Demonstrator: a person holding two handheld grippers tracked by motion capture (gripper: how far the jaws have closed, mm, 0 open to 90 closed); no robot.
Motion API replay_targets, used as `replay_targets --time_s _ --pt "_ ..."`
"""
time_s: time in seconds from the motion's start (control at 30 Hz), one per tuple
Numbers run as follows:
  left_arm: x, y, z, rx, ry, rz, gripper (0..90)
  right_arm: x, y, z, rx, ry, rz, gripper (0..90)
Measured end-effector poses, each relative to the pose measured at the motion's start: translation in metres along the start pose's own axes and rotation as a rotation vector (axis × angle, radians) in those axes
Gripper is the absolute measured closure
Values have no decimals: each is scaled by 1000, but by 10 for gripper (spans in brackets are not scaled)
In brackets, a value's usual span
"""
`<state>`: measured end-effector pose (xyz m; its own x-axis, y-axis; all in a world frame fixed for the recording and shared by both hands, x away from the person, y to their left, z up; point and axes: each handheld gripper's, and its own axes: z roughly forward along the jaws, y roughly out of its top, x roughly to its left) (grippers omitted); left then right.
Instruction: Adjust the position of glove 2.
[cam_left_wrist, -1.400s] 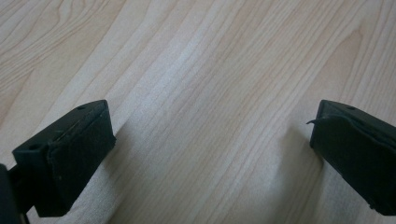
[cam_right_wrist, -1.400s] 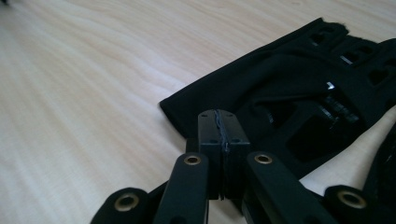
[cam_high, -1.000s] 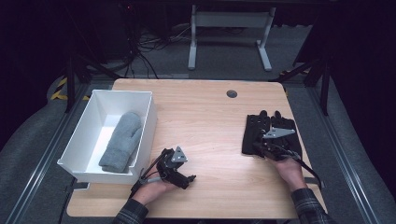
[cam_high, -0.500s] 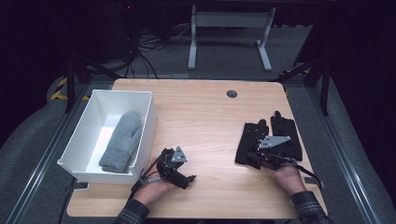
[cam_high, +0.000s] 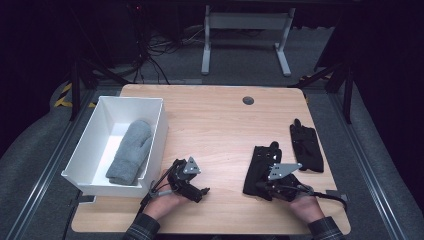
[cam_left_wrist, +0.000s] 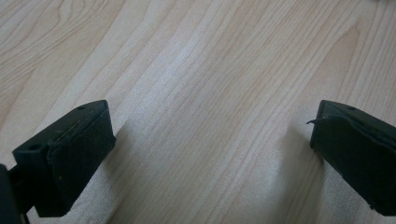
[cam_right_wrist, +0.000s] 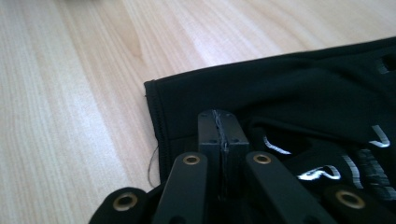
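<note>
Right hand-held gripper (cam_high: 278, 186) pinching black glove (cam_high: 260, 167) at table's (cam_high: 215, 120) 5 o'clock; second glove (cam_high: 306, 146) waits beside; grey mitten (cam_high: 130, 150) already binned; left hand-held gripper (cam_high: 192, 187) spread, idle.

Between the left gripper's (cam_left_wrist: 212, 154) wide-apart jaws lay bare table (cam_left_wrist: 196, 70), nothing blocking ahead. The right gripper's (cam_right_wrist: 218, 140) jaws met on a black glove (cam_right_wrist: 289, 98); to their left, open wood.
</note>
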<state>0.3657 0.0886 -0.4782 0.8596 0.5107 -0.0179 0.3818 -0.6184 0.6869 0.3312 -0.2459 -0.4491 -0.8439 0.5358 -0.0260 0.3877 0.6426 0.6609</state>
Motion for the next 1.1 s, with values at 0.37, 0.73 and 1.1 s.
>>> replay_targets --time_s 0.37,0.73,1.1 --pt "0 0 0 1 -4 0 1 -53 14 5 -31 -154 118 896" --pt "0 0 0 2 -5 3 1 -48 19 20 -6 -101 96 898" --pt "1 1 0 2 -6 4 1 -33 43 42 -10 -42 41 899"
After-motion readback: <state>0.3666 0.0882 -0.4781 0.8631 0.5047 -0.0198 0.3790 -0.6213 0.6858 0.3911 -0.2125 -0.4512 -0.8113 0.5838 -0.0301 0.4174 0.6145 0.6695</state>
